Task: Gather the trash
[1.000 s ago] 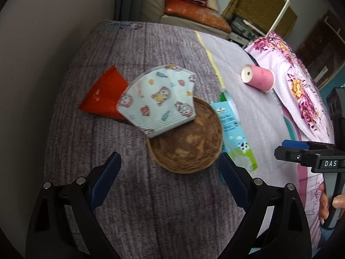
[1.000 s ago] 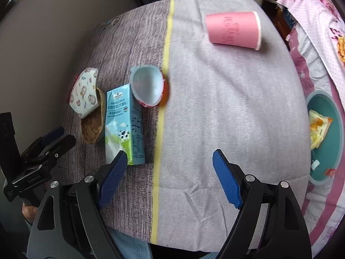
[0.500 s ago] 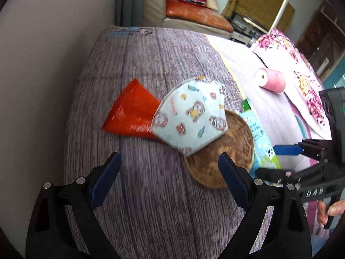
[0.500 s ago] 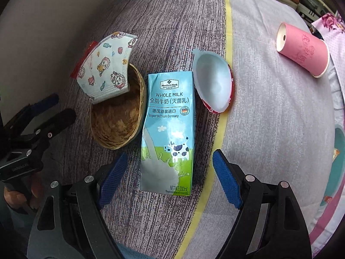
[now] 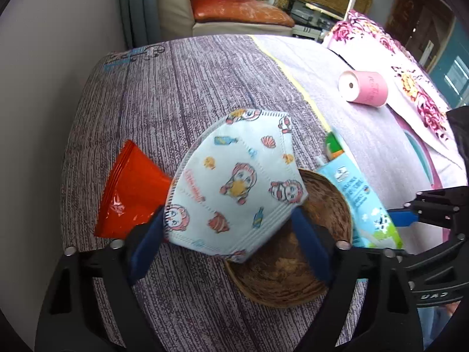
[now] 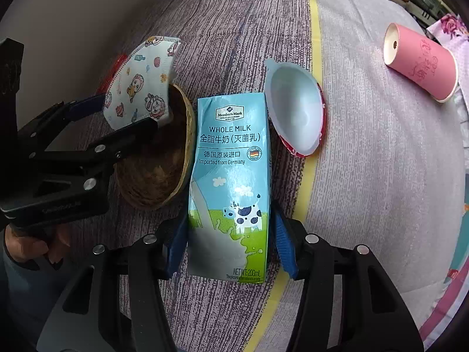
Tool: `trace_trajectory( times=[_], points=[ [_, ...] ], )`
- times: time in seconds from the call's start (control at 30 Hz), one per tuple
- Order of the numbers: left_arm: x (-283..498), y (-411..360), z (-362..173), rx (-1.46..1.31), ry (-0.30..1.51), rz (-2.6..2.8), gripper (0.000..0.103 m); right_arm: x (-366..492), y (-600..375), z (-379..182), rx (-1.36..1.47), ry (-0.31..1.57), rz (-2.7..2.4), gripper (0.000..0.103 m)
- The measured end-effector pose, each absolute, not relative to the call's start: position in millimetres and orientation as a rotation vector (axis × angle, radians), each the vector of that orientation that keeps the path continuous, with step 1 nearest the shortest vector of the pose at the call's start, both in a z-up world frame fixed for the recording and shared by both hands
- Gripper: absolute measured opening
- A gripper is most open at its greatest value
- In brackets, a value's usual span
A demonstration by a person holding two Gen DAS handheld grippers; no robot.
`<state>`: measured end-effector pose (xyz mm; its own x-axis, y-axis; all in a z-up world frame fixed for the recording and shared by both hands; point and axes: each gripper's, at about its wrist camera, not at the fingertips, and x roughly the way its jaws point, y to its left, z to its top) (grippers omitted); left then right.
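Observation:
A child's face mask (image 5: 234, 187) with cartoon prints lies over the rim of a brown coconut shell bowl (image 5: 293, 267). My left gripper (image 5: 231, 234) has its blue pads on either side of the mask's near edge, closed in on it. A blue milk carton (image 6: 231, 182) lies flat beside the bowl. My right gripper (image 6: 231, 243) has its pads against both sides of the carton's lower end. The mask (image 6: 140, 88) and the left gripper (image 6: 117, 123) also show in the right wrist view.
A red foil wrapper (image 5: 129, 193) lies under the mask's left side. An empty white cup with a red outside (image 6: 296, 111) lies next to the carton. A pink paper cup (image 6: 419, 61) lies on its side at the far right. A teal basin edge (image 5: 422, 158) is at the right.
Both grippers moved forward and closed in. The left one now has the mask between its pads, the right one the milk carton.

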<state>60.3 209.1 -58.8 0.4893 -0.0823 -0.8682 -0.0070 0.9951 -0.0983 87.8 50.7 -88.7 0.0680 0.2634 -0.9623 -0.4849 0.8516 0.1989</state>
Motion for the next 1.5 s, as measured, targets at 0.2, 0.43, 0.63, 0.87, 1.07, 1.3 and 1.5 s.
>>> trace_trajectory(
  times=[0.2,0.43,0.63,0.87,1.07,1.3,1.5],
  points=[
    [58,204,-59,-0.097,1.057,-0.035,0.032,91,18,-86,-0.161,1.395,0.536,0.051],
    [48,200,-49,-0.146,1.010,-0.035,0.008,95,-13,-87,-0.107,1.409,0.494,0.051],
    [33,190,-35,-0.164,0.990,-0.069,0.008,102,-8,-87,-0.105,1.407,0.507,0.051],
    [27,195,-36,-0.199,1.015,-0.065,0.008,109,-8,-88,-0.095,1.395,0.508,0.058],
    [33,198,-40,-0.245,1.027,-0.061,0.010,111,-13,-91,-0.081,1.374,0.511,0.056],
    [45,207,-45,-0.289,1.025,-0.047,0.011,100,-28,-76,-0.113,1.330,0.519,0.052],
    [43,207,-43,-0.282,1.010,-0.030,0.019,100,-32,-74,-0.104,1.362,0.529,0.052]
  ],
)
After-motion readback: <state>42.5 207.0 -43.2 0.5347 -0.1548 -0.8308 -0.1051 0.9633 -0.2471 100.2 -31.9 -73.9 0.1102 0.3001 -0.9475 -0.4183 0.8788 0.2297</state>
